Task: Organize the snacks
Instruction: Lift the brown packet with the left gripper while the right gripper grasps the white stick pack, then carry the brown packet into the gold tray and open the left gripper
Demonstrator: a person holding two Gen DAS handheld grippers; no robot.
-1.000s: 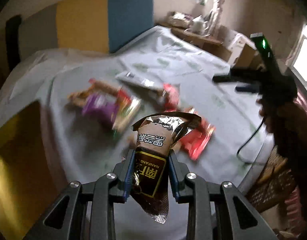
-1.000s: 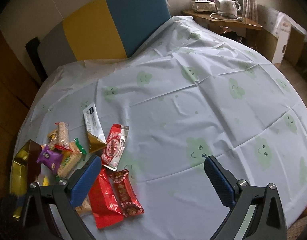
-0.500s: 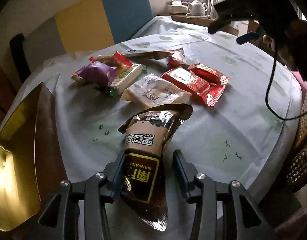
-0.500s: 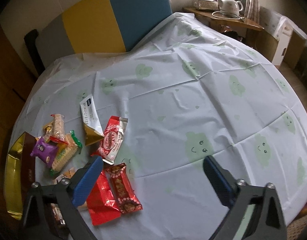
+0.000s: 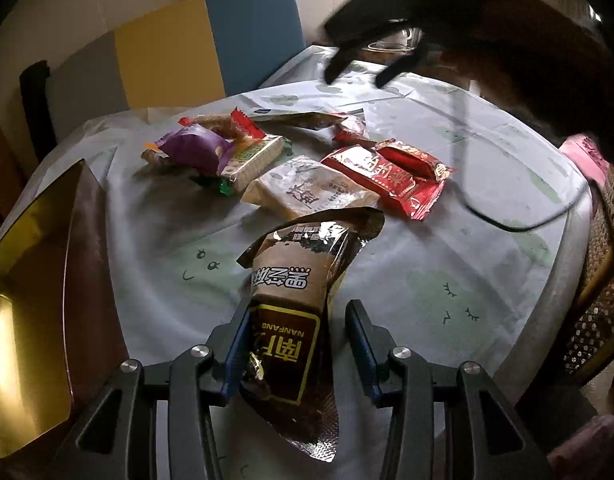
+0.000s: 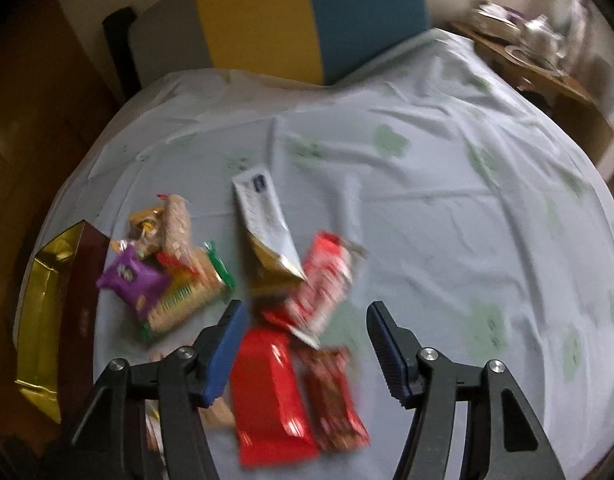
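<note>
Snacks: brown packet (image 5: 295, 312) lies lengthwise between left gripper (image 5: 297, 340) jaws, which stand apart, right pad clear, no grip. Right gripper (image 6: 303, 344) jaws closing over red wrappers (image 6: 267, 392), long axis running near-far, not yet pinched. Gold box (image 5: 31, 300) at left.

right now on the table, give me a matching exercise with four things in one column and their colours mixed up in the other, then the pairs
Things:
1. box at the table's left edge
2. snack between the left gripper jaws
3. small packet on the pile
4. long flat packet below the right gripper

Colours:
A. purple
B. gold inside
C. red
D. brown and black

Pairs: 1-B, 2-D, 3-A, 4-C
</note>
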